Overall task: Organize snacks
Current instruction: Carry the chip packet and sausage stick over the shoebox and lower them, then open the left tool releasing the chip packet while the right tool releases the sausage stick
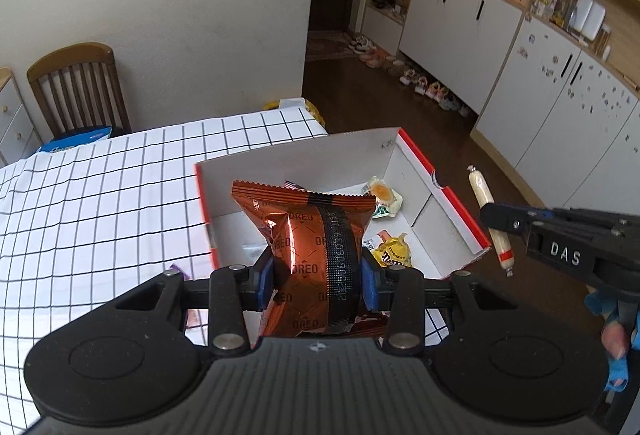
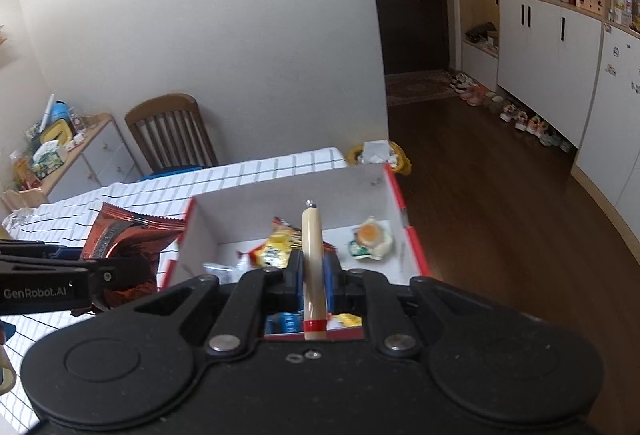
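Several snacks already lie in the red-edged box (image 1: 404, 151); left gripper (image 1: 318, 275) clamps an Oreo packet (image 1: 304, 231), right gripper (image 2: 314, 275) pinches a sausage stick (image 2: 312, 255), both above it, undelivered.

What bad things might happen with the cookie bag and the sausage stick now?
The box sits at the table's edge, so a bump might tip it to the floor. The right claw pinches the thin sausage stick low down; it might slip. The left claw squeezes the Oreo bag, maybe crushing cookies.
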